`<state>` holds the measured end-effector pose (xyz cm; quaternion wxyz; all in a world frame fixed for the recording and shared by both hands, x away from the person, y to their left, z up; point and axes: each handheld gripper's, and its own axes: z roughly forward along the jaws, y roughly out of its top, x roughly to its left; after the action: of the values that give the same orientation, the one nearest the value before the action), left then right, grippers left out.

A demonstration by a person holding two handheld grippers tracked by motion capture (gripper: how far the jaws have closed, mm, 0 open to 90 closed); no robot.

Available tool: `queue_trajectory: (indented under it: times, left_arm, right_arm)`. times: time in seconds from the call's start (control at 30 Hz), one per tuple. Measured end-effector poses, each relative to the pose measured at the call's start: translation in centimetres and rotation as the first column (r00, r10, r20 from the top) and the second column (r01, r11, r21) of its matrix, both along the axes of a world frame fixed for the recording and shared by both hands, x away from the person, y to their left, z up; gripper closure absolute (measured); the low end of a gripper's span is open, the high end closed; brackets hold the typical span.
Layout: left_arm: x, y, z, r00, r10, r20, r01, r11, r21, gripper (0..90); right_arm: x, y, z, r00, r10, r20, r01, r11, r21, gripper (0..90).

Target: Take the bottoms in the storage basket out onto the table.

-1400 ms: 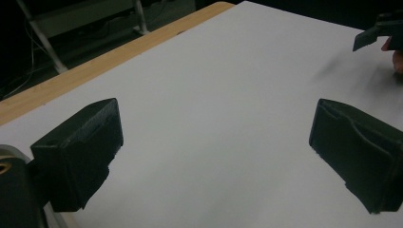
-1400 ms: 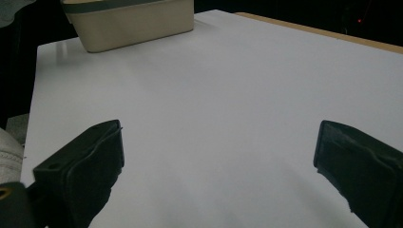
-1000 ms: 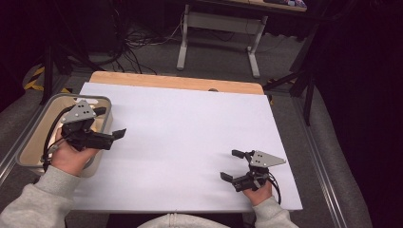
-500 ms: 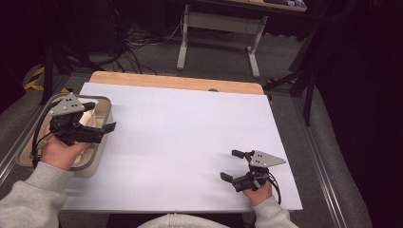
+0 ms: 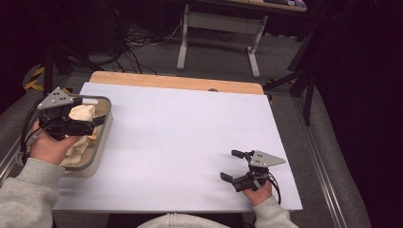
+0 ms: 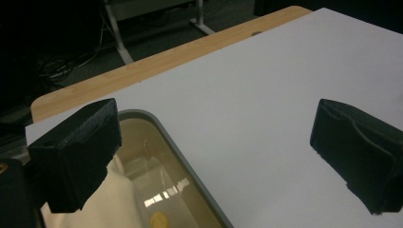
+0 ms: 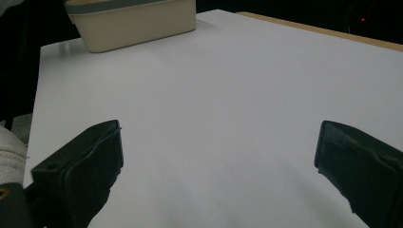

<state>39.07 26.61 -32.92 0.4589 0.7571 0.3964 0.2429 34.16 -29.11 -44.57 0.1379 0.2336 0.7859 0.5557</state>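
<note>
A cream cloth (image 5: 81,114) lay bunched in a beige tub (image 5: 102,137) at the table's (image 5: 190,133) left edge. The left hand-held gripper (image 5: 97,122) was held over it, jaws apart, seemingly to grasp it. The right hand-held gripper (image 5: 234,165) was rested near right, jaws apart, empty.

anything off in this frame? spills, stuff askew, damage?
Nothing stands out. The cream cloth sits bunched inside the tub at the table's left edge, with nothing spilled on the white table. The left gripper hangs open over the tub; the right gripper rests open near the front right.
</note>
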Motion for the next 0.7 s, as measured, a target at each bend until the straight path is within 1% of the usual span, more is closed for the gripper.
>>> queue_trajectory:
  times: [0.27, 0.37, 0.4, 0.43, 0.47, 0.5, 0.63, 0.7]
  left_arm:
    - [0.6, 1.7, -0.3, 0.9979, 0.058, -0.030, -0.057, 0.9983, 0.003, 4.0]
    - [0.9, 2.3, -0.6, 0.9960, 0.079, -0.040, -0.078, 0.9968, 0.018, 4.1]
    - [1.0, 2.5, -0.7, 0.9950, 0.086, -0.051, -0.085, 0.9961, 0.023, 4.0]
    - [1.0, 2.5, -0.7, 0.9950, 0.086, -0.051, -0.085, 0.9961, 0.023, 4.0]
    - [1.1, 2.9, -0.9, 0.9935, 0.098, -0.058, -0.097, 0.9948, 0.031, 4.0]
    - [1.3, 3.3, -1.1, 0.9911, 0.114, -0.069, -0.113, 0.9932, 0.028, 3.9]
    - [1.8, 4.1, -1.5, 0.9858, 0.142, -0.089, -0.140, 0.9897, 0.030, 3.4]
    - [2.0, 4.4, -1.8, 0.9827, 0.152, -0.106, -0.150, 0.9883, 0.028, 2.9]
  right_arm:
    - [0.0, 0.0, 0.0, 1.0000, 0.002, -0.001, -0.002, 1.000, -0.001, 2.4]
    - [0.0, 0.0, 0.0, 1.0000, 0.002, -0.001, -0.002, 1.000, -0.001, 2.4]
    - [0.0, 0.0, 0.0, 1.0000, 0.003, -0.001, -0.003, 1.000, 0.000, 2.4]
    - [0.0, 0.0, 0.0, 1.0000, 0.003, -0.001, -0.003, 1.000, 0.000, 2.4]
    - [0.0, 0.0, 0.0, 1.0000, 0.003, -0.002, -0.003, 1.000, 0.000, 2.4]
    - [0.0, 0.0, 0.0, 1.0000, 0.003, -0.001, -0.003, 1.000, 0.000, 2.4]
    - [0.0, 0.0, 0.0, 1.0000, 0.004, -0.002, -0.004, 1.000, -0.003, 2.4]
    - [0.0, 0.0, 0.0, 1.0000, 0.004, -0.002, -0.004, 1.000, -0.001, 2.4]
